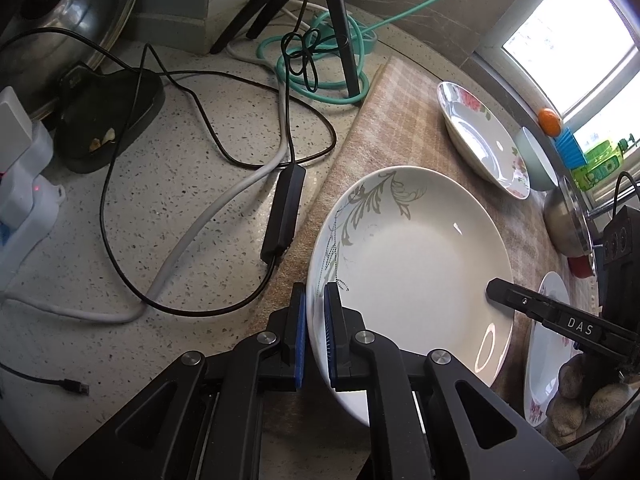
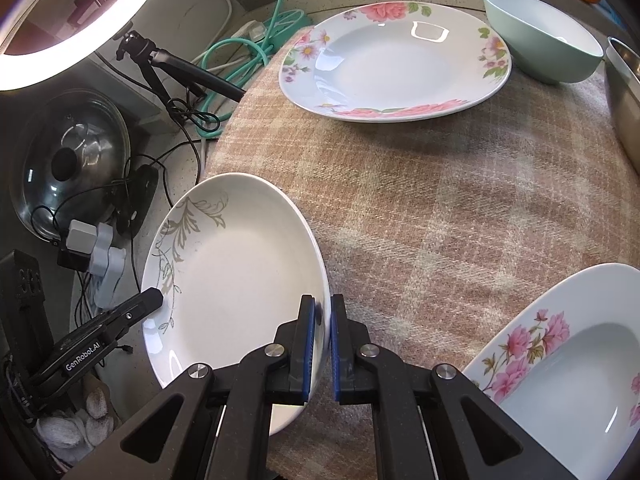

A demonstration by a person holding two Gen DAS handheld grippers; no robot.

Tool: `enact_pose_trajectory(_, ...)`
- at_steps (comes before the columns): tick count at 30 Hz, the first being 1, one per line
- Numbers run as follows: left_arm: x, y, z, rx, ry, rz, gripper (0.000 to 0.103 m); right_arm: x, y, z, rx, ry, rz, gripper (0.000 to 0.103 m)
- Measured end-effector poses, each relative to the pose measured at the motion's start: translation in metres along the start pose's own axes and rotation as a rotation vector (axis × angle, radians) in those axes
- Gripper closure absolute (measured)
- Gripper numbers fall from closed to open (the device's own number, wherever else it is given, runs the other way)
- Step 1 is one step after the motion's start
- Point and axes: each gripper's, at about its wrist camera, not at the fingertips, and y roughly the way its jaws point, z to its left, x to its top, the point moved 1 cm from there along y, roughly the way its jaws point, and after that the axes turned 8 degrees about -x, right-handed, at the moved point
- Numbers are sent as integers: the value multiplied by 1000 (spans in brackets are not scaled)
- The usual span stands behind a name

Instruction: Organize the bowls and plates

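A white plate with a grey leaf pattern is held by both grippers over the left edge of the plaid cloth. My left gripper is shut on its left rim, with the blue pads on either side of the edge. My right gripper is shut on the opposite rim. Each gripper shows in the other's view, the right gripper at the plate's right edge and the left gripper at its left edge. Whether the plate touches the cloth I cannot tell.
On the cloth are a pink-flowered plate at the back, a pale green bowl beside it, a steel bowl at the right and a second flowered plate near right. Cables, tripod legs and a pot lid crowd the counter to the left.
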Motion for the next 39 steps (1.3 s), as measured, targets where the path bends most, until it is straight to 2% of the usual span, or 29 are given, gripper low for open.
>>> enact_pose_trajectory(3, 1, -2, 3, -18, -25, -3, 96, 0, -1, 2, -1, -1, -4, 96)
enact_pose_trajectory(19, 5, -16, -19, -57, 2, -36, 96, 0, -28, -6, 0, 15, -48, 96)
enact_pose_trajectory(39, 4, -14, -84, -117, 105, -32, 96, -21, -70, -62, -5, 125, -105, 96)
